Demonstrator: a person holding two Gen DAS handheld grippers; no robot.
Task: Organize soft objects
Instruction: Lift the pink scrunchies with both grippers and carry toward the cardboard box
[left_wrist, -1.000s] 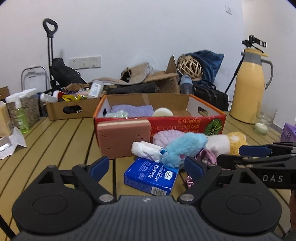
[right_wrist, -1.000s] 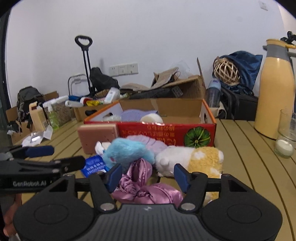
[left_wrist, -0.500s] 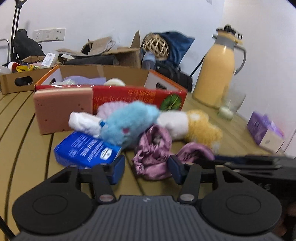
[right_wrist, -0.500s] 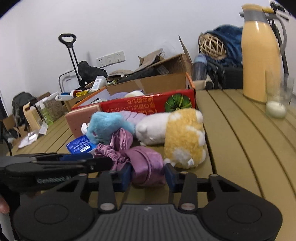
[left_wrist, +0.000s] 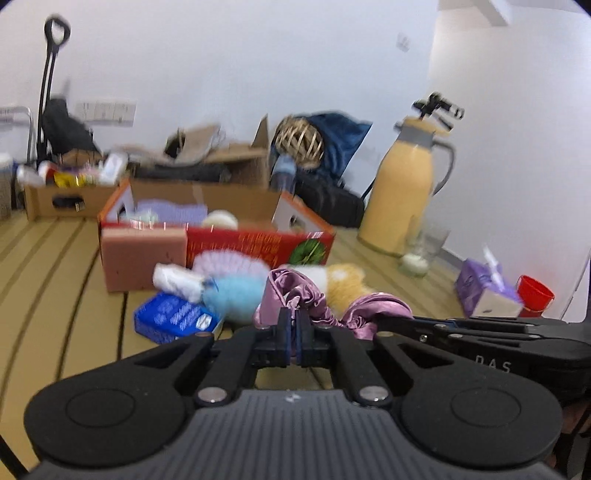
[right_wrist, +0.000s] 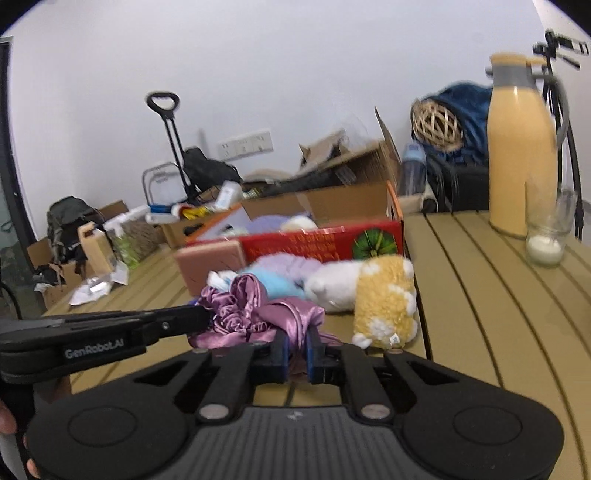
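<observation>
left gripper (left_wrist: 294, 320) jaws just closed, pinching purple satin cloth (left_wrist: 291, 295) | right gripper (right_wrist: 296, 338) likewise, clamping its other end | cloth at pile's near edge on bench (right_wrist: 480, 295) | slats right of plush toy (right_wrist: 380, 295) bare

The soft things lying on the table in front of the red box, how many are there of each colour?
Purple or lilac: 2, the satin cloth and the fluffy lilac thing
Blue: 1, the fluffy blue toy
White and yellow: 1, the plush toy
White: 1, the small white bundle
Pink: 1, the sponge block
Total: 6
</observation>
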